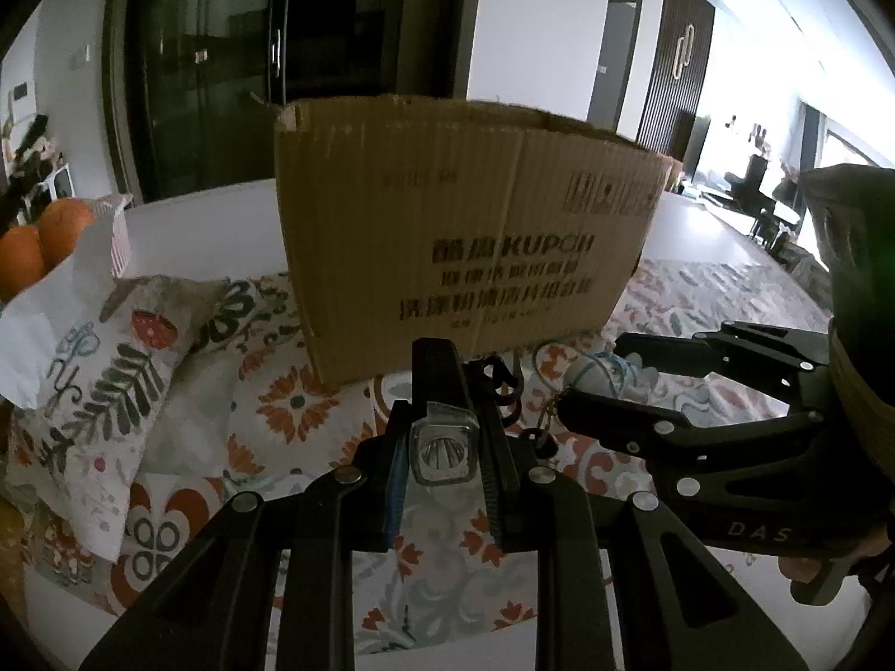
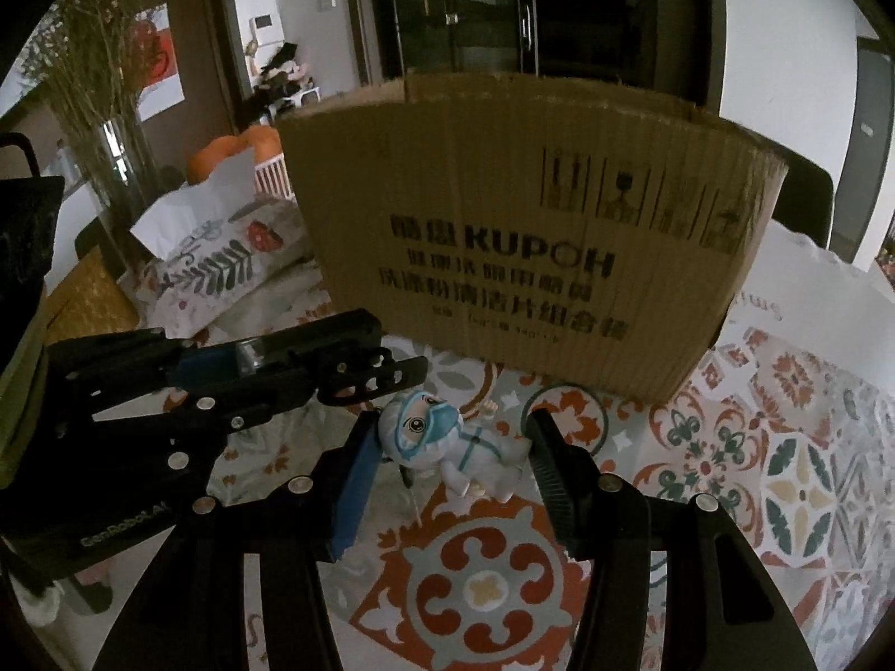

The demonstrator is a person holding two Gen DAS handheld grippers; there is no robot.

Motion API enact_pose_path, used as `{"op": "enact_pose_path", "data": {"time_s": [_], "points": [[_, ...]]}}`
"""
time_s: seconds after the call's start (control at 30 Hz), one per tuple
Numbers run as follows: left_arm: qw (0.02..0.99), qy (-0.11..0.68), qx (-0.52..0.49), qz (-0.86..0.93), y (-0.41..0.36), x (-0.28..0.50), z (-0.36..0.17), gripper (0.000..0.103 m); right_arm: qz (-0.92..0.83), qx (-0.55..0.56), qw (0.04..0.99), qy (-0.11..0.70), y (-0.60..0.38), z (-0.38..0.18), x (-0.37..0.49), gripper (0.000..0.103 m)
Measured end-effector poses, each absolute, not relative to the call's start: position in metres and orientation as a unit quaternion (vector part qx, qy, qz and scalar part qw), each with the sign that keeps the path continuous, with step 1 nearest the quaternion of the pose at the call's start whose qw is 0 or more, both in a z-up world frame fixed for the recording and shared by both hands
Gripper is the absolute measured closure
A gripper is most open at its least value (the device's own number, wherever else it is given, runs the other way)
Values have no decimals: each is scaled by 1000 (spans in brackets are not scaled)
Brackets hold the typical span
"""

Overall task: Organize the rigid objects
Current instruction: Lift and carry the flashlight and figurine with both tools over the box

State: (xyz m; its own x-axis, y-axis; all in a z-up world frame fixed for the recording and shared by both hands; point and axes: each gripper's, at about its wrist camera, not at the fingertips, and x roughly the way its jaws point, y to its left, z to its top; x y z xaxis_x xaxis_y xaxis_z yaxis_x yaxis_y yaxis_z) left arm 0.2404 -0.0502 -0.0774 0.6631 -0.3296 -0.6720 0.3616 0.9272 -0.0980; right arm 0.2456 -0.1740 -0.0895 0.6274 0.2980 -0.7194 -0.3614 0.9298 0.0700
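A brown cardboard box (image 1: 458, 235) (image 2: 531, 235) with printed black lettering stands upright on the patterned tablecloth, just beyond both grippers. My left gripper (image 1: 464, 391) (image 2: 391, 346) is shut on a small clear-lensed flashlight (image 1: 444, 450) (image 2: 251, 355), whose black carabiner clip (image 1: 498, 386) pokes out past the fingertips. My right gripper (image 2: 453, 425) (image 1: 609, 377) is shut on a little figurine (image 2: 442, 442) (image 1: 593, 377) in a white suit with a blue mask, lying sideways between the pads with a thin cord loop trailing. The two grippers sit side by side, close together.
A floral cushion (image 1: 112, 380) (image 2: 218, 263) and white paper (image 1: 39, 324) lie left of the box, with oranges (image 1: 50, 229) behind. A vase of dried branches (image 2: 106, 84) stands at far left. The tablecloth (image 2: 783, 475) extends to the right; dark cabinets rise behind.
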Motion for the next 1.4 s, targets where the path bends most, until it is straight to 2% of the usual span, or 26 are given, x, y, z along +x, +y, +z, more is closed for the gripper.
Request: {"op": "enact_pose_path", "data": {"time_s": [0.87, 1.4], "points": [[946, 263, 39, -186, -44, 222, 15, 79, 162, -30, 946, 280, -175, 6, 217, 49], [954, 232, 29, -186, -46, 249, 55, 79, 144, -15, 962, 230, -180, 51, 237, 49]]}}
